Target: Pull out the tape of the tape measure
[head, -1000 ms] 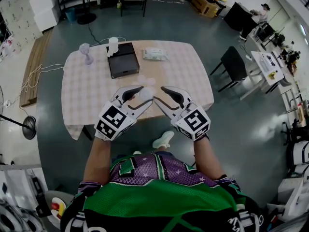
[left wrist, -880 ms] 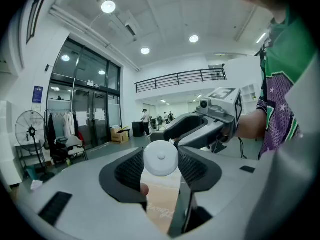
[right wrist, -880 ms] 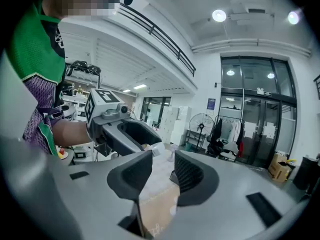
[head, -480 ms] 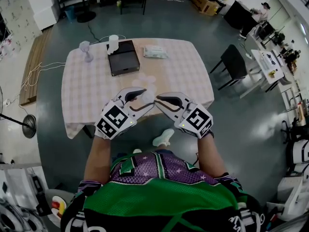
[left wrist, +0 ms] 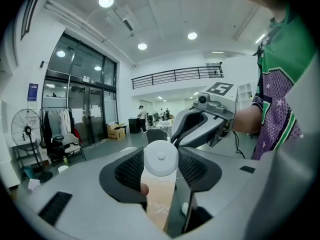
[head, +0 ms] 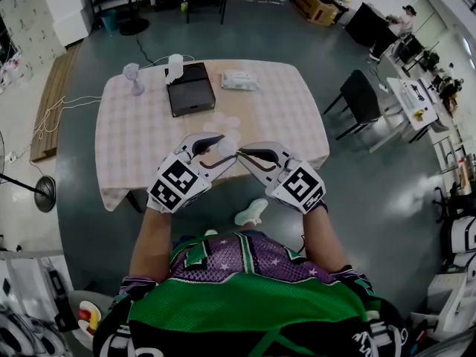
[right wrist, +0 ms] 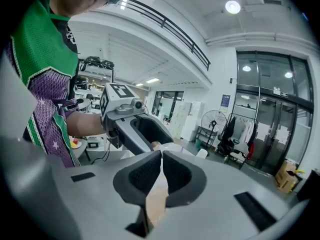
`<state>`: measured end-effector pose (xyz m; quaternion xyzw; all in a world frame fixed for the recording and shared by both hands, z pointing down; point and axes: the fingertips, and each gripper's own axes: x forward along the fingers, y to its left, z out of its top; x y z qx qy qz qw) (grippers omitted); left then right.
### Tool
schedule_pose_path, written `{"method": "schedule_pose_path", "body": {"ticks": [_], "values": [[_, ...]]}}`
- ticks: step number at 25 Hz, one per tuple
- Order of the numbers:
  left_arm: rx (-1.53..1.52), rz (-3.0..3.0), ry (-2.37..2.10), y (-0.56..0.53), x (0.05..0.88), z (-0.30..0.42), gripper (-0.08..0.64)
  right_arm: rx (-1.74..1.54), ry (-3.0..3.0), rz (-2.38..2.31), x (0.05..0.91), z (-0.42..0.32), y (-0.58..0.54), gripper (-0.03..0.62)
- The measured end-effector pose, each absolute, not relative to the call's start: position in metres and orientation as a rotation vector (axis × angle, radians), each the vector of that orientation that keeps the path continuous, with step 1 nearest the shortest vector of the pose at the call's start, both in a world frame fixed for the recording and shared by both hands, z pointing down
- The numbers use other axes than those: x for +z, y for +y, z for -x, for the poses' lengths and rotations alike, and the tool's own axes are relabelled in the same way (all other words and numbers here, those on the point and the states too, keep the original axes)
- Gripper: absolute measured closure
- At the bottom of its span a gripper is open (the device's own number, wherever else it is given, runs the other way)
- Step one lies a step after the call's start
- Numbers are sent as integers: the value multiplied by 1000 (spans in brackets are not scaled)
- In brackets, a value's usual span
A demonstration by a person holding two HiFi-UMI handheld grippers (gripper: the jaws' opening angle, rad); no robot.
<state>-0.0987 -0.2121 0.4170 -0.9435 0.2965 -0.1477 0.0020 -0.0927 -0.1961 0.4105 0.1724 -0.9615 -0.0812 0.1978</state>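
My left gripper [head: 214,152] is shut on a small round tape measure [head: 227,146], held in the air above the table's near edge. In the left gripper view its white disc [left wrist: 160,157] sits between the pads, with the peach body [left wrist: 159,200] below. My right gripper [head: 241,153] meets it tip to tip from the right. Its jaws have just been closing and now stand shut on the thin tape end [right wrist: 158,200], which runs from the tape measure [right wrist: 170,147] in the left gripper [right wrist: 131,127]. The right gripper [left wrist: 201,128] shows behind the disc.
A table with a checked cloth [head: 141,136] lies below the grippers. On its far side stand a black box [head: 190,89], a white packet [head: 239,81], a white bottle [head: 174,68] and a small stand [head: 133,77]. A dark chair [head: 361,99] stands at the right.
The right gripper has moved left and slightly down to the tape measure, and its jaws have closed. The left gripper has kept still with the tape measure.
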Motion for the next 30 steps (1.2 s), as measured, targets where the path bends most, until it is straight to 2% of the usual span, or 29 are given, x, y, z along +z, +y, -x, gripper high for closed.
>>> {"method": "schedule_pose_path", "body": {"ticks": [13, 30], "values": [[-443, 3014, 1056, -220, 425, 97, 320, -211, -2667, -665, 415, 79, -210, 580], [-489, 2948, 1403, -246, 447, 148, 319, -8, -2693, -1104, 411, 11, -256, 580]]}}
